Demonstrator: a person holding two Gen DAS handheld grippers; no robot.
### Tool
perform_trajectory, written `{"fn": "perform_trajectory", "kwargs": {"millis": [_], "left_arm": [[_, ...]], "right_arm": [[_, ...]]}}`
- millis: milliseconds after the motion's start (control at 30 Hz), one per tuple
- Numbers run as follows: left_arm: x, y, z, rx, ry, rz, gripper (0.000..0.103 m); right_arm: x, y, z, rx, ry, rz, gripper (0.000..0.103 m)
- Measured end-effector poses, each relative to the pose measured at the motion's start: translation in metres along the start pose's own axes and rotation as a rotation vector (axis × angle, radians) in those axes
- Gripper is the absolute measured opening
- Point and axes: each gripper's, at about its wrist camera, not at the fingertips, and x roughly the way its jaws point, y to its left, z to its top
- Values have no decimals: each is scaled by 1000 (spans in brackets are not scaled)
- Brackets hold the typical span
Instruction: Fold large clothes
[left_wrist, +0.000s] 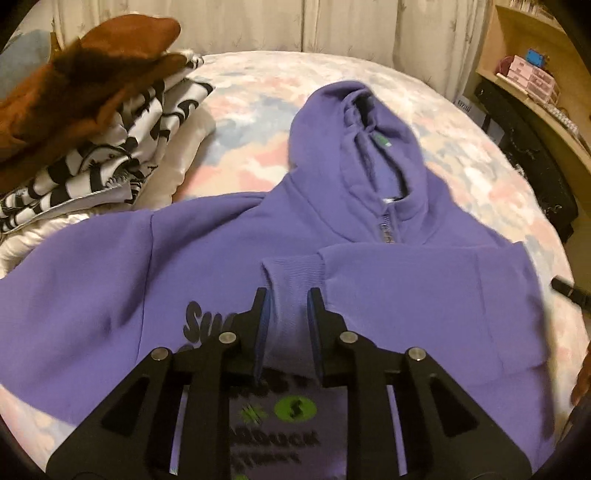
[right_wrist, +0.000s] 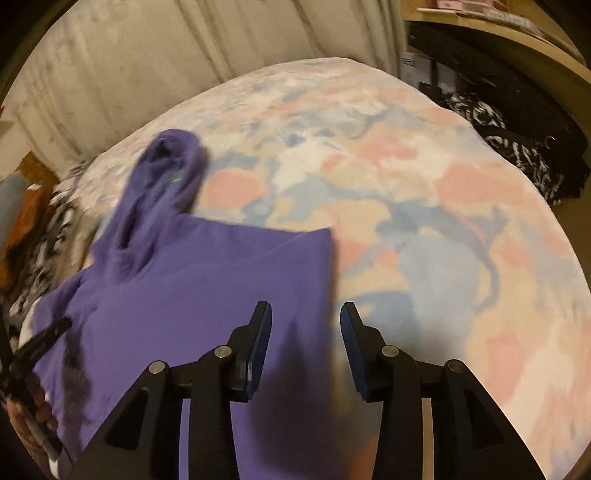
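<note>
A purple zip hoodie (left_wrist: 110, 277) lies face up on the bed, hood (left_wrist: 351, 122) pointing away, dark and green print on its chest. One sleeve is folded across the chest, and its ribbed cuff (left_wrist: 291, 269) runs between the blue pads of my left gripper (left_wrist: 287, 295), which is shut on it. In the right wrist view the hoodie (right_wrist: 184, 288) fills the lower left. My right gripper (right_wrist: 306, 308) hovers open over the hoodie's right edge, with nothing between its pads.
A pile of brown and black-and-white striped clothes (left_wrist: 92, 110) sits at the far left on a white pillow (left_wrist: 188, 147). The pastel bed cover (right_wrist: 406, 221) stretches to the right. Dark clothes (right_wrist: 517, 147) and a wooden shelf (left_wrist: 535, 74) stand beyond the bed's right edge.
</note>
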Motion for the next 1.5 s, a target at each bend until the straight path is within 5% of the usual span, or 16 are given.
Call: {"fn": "perform_trajectory", "kwargs": {"millis": [200,367,567,700,767,867,1000,1100,1500], "left_arm": [[6,-38,-8,-7,31,-62,18],[42,-61,-32,1,125,-24,18],[34,-57,-41,-2,110,-44,18],[32,-52,-41,-5,117,-62,18],[29,-54,-42,-6,118,-58,20],[27,-55,-42,-15,125,-79,39],[11,-65,-45,18,98,-66,55],[-3,-71,-48,42,69,-54,57],[-50,-85,-63,71,32,-47,57]], "right_arm": [[14,87,-44,-101,138,164,39],[31,129,-70,-224,149,95,39],[21,57,-61,-113,97,-48,39],[9,17,-62,-42,106,5,22],[0,14,-60,-33,89,-13,22],[-5,13,-59,-20,84,-30,23],[-12,12,-62,-11,68,-35,35],[-27,14,-67,-8,38,-48,49],[-56,25,-86,31,20,-20,49]]}}
